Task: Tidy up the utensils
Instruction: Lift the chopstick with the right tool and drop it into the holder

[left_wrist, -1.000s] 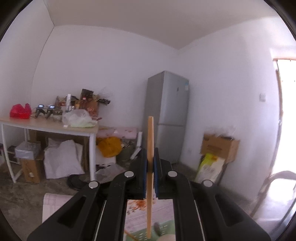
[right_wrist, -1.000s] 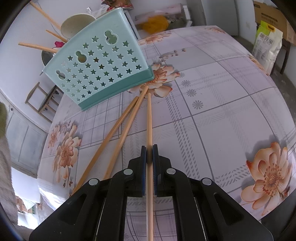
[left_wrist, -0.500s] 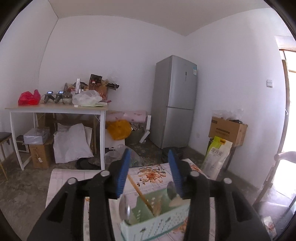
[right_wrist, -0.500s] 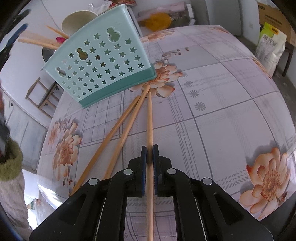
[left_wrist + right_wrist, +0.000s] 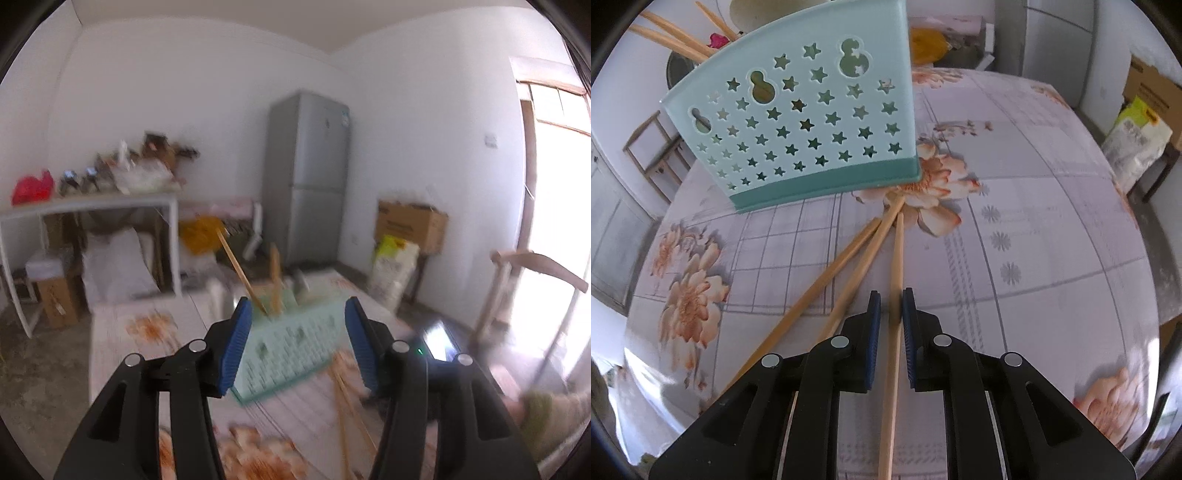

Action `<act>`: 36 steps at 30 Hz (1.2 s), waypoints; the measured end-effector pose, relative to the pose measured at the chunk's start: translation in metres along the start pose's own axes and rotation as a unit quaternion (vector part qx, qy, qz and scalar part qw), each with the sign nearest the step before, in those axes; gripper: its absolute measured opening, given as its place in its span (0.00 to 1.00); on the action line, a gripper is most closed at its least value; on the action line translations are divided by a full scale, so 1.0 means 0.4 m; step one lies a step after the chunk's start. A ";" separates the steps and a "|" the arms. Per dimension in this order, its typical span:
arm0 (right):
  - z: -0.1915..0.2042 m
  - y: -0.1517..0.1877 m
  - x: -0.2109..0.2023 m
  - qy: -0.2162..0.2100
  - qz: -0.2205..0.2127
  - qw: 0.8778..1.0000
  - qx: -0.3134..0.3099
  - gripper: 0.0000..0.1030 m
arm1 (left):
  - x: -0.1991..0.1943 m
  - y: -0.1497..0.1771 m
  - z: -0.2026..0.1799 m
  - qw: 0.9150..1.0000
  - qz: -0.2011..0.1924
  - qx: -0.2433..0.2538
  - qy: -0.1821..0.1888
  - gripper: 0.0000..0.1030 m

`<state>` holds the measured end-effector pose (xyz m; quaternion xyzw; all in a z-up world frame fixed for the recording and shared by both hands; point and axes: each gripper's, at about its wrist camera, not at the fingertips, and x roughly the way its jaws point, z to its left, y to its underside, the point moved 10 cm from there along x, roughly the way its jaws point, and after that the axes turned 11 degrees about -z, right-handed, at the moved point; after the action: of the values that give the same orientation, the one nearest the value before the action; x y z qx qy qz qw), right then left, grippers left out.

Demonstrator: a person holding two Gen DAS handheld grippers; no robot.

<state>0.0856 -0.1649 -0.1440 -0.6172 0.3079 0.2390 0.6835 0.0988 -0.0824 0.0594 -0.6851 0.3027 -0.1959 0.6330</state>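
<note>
A mint-green utensil holder (image 5: 798,122) with star holes stands on the flowered table (image 5: 1034,229); it also shows, blurred, in the left wrist view (image 5: 288,347). Wooden chopsticks (image 5: 240,273) stick out of its top. My left gripper (image 5: 299,347) is open and empty above the holder. My right gripper (image 5: 890,317) has its jaws slightly apart around one wooden chopstick (image 5: 897,258) that lies on the table. Two more chopsticks (image 5: 827,280) lie beside it to the left, tips near the holder's base.
A grey fridge (image 5: 306,177), a cluttered white side table (image 5: 92,203), cardboard boxes (image 5: 410,225) and a wooden chair (image 5: 535,273) stand around the room. A person's sleeve (image 5: 550,417) and the other gripper's body (image 5: 439,339) show at the right.
My left gripper let go of its chopstick into the holder, opened wide and tilted down toward the table. My right gripper's jaws have loosened a little around the chopstick and moved closer to the holder.
</note>
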 end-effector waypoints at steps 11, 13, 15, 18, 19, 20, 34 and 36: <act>-0.037 -0.074 -0.132 -0.018 -0.062 0.997 0.051 0.04 | 0.077 0.327 -0.023 0.988 0.152 0.012 -0.027 0.49; -0.040 -0.105 -0.189 -0.030 -0.090 0.994 0.058 0.04 | 0.087 0.371 -0.010 0.985 0.171 0.004 -0.036 0.49; -0.040 -0.134 -0.242 -0.040 -0.116 0.990 0.062 0.04 | 0.095 0.397 0.005 0.982 0.182 -0.002 -0.044 0.49; -0.032 -0.177 -0.300 -0.064 -0.145 0.985 0.074 0.04 | 0.101 0.412 0.021 0.980 0.191 -0.010 -0.047 0.49; -0.025 -0.185 -0.317 -0.073 -0.151 0.983 0.078 0.04 | 0.103 0.415 0.023 0.980 0.193 -0.011 -0.047 0.49; -0.020 -0.199 -0.335 -0.086 -0.159 0.980 0.084 0.04 | 0.104 0.418 0.025 0.980 0.194 -0.010 -0.049 0.49; 0.141 -0.553 -0.381 -0.193 -0.294 0.934 0.056 0.04 | 0.092 0.398 0.050 0.980 0.184 -0.038 -0.066 0.49; 0.158 -0.612 -0.364 -0.195 -0.311 0.928 0.055 0.04 | 0.088 0.395 0.057 0.980 0.183 -0.041 -0.068 0.49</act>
<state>0.1653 -0.1248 0.1340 -0.5847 -0.0269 0.1128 0.8029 0.1134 -0.0911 -0.1032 -0.6549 0.3871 -0.0174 0.6488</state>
